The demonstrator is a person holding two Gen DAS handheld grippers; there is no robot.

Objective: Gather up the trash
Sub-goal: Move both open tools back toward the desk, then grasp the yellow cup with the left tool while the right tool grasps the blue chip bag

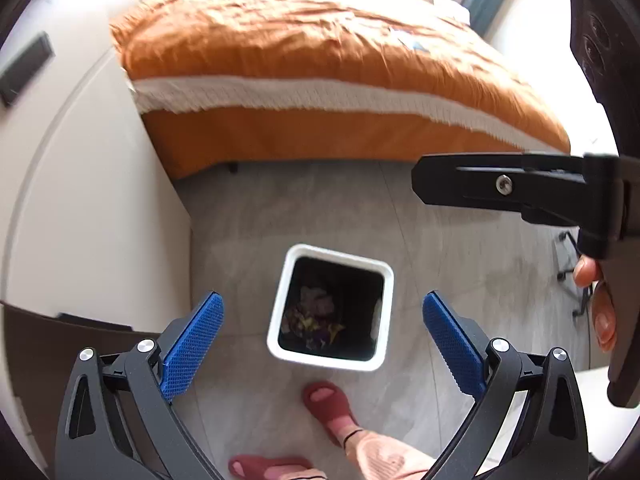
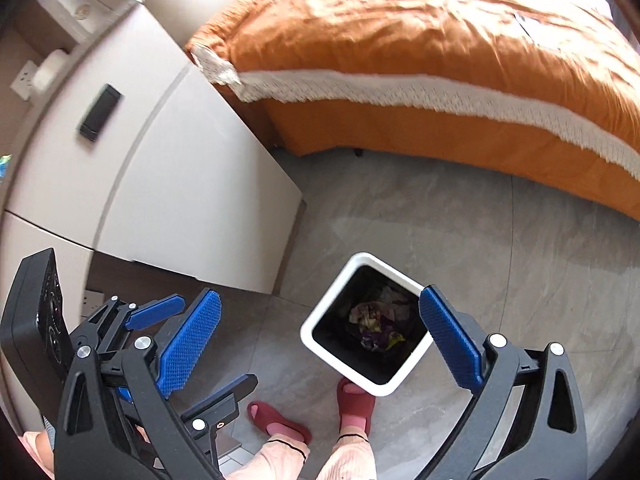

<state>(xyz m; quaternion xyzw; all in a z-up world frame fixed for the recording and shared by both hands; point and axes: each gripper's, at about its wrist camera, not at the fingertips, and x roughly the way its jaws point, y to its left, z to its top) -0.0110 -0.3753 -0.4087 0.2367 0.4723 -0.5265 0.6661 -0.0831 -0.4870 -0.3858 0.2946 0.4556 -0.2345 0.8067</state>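
Both the left gripper [image 1: 322, 340] and right gripper [image 2: 320, 340] hang released and empty above the white square trash bin [image 1: 280, 312], crumpled wrappers [image 2: 380, 320] inside on the floor, so a careless slippered foot [image 2: 354, 404] could tip it

one white bin [image 1: 276, 336], two red slippers [image 1: 328, 404], one orange bed [image 1: 320, 64], two tongs [image 1: 322, 344]
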